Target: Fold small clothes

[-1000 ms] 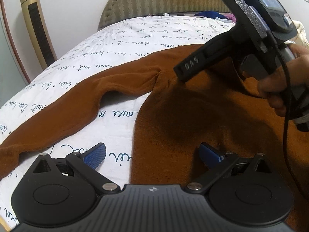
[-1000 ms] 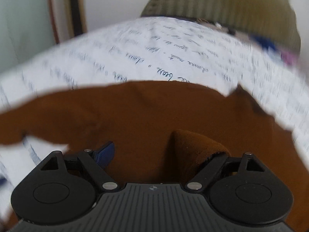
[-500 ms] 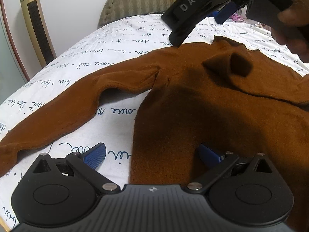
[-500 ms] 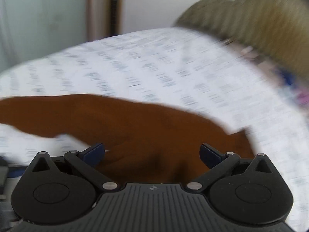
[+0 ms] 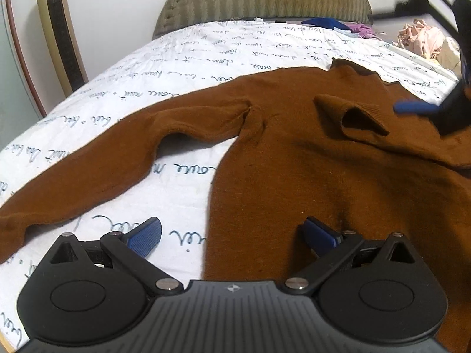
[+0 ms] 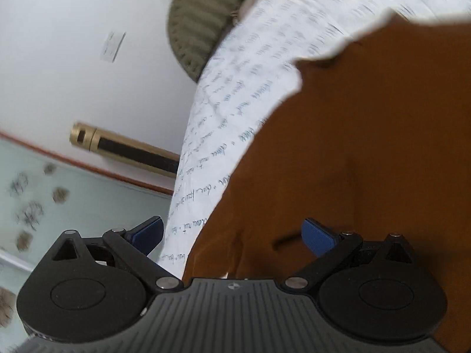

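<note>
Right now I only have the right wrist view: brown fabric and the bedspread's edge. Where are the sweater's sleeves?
Observer: One sleeve lies stretched out flat on the bedspread, away from the body of the sweater.
Operator: The other?
Observer: Folded across the chest; its cuff rests on the body, mouth gaping.
Operator: Left claw?
Observer: The left claw is open and empty, straddling the sweater's side edge, with one finger over bedspread and one over fabric.

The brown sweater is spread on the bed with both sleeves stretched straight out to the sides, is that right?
Not quite. The brown sweater is spread on the bed, but only one sleeve stretches out; the other sleeve is folded in across the chest, as the left wrist view shows.
</note>
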A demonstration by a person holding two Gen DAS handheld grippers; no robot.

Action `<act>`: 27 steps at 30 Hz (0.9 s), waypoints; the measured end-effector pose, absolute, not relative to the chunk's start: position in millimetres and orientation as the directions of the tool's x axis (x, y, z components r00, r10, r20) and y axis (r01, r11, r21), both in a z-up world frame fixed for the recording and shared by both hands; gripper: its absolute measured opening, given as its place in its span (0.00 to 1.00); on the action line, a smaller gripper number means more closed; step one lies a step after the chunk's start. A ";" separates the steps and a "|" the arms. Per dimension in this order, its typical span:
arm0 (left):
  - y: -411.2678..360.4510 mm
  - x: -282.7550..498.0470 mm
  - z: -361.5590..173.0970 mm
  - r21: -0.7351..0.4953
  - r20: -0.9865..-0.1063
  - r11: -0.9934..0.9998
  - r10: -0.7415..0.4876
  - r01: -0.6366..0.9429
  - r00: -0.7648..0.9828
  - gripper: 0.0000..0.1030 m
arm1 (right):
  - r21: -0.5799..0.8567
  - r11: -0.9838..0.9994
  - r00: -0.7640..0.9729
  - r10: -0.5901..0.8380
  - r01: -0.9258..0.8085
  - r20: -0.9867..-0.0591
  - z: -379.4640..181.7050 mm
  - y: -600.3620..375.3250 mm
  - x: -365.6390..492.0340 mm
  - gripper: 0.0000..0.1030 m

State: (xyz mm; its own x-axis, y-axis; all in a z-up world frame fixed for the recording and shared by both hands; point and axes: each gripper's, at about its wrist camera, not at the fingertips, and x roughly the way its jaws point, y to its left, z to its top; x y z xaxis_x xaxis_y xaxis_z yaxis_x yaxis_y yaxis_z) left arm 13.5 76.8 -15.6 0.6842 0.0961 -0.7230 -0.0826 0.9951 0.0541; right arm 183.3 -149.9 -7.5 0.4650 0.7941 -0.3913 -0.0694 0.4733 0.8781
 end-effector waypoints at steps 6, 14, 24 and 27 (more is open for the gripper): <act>67.6 10.5 -14.2 0.095 -0.712 0.994 0.103 -0.051 0.695 1.00 | 0.895 0.445 0.469 0.784 0.034 -0.407 -40.1 -149.4 172.2 0.81; 79.3 15.9 -15.8 0.048 -0.728 0.996 0.091 -0.081 0.679 1.00 | 0.896 0.422 0.563 0.711 0.136 -0.420 -64.4 -136.7 187.2 0.57; 81.1 14.2 -16.1 0.058 -0.725 0.995 0.102 -0.087 0.681 1.00 | 0.747 0.664 0.610 0.586 0.015 -0.533 -37.5 -105.6 201.6 0.13; 81.3 13.2 -15.6 0.065 -0.721 0.994 0.109 -0.090 0.684 1.00 | 0.619 0.769 0.588 0.578 -0.161 -0.566 -12.4 -66.7 205.7 0.14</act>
